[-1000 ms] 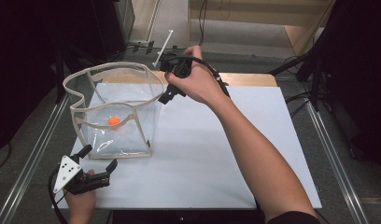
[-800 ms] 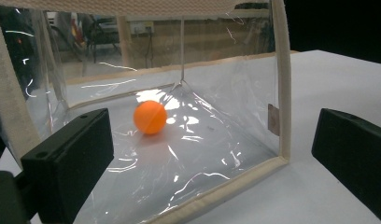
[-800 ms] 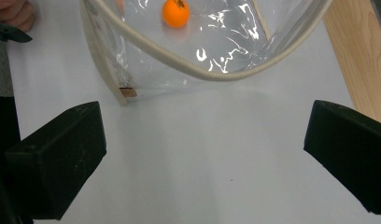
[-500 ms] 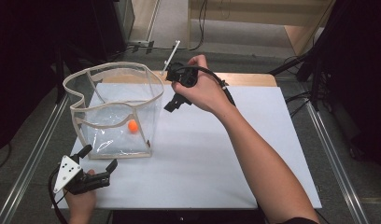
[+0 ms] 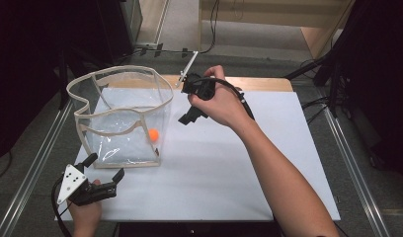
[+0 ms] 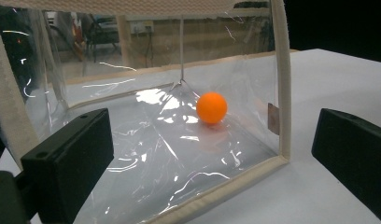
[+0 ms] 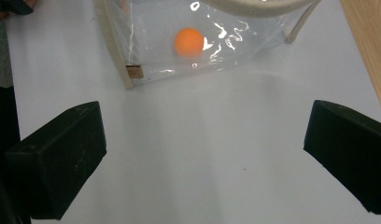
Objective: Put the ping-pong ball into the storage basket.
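Observation:
A clear plastic bag [image 5: 115,101] with beige trim stands open on the left of the white table [image 5: 268,163]. An orange ball [image 5: 153,134] lies on its floor near the front right corner. My right gripper [image 5: 186,101] hovers just right of the bag, open, nothing between its jaws. From it I look down on the ball [image 7: 188,42] through the bag's wall [image 7: 254,42]. My left gripper [image 5: 107,165] rests open at the table's near left, in front of the bag. The ball [image 6: 211,107] sits behind the bag's corner seam [image 6: 284,84], beyond the left gripper [image 6: 212,163].
A wooden strip [image 5: 259,84] runs along the table's far edge. Metal rails [image 5: 352,163] flank both sides. A thin white rod [image 5: 188,68] pokes up behind the right hand. Cables lie on the floor at the back.
The orange ball has rolled right across the bag's floor to the front right corner. My right gripper has moved right and nearer, away from the bag's mouth. The left gripper stays put.

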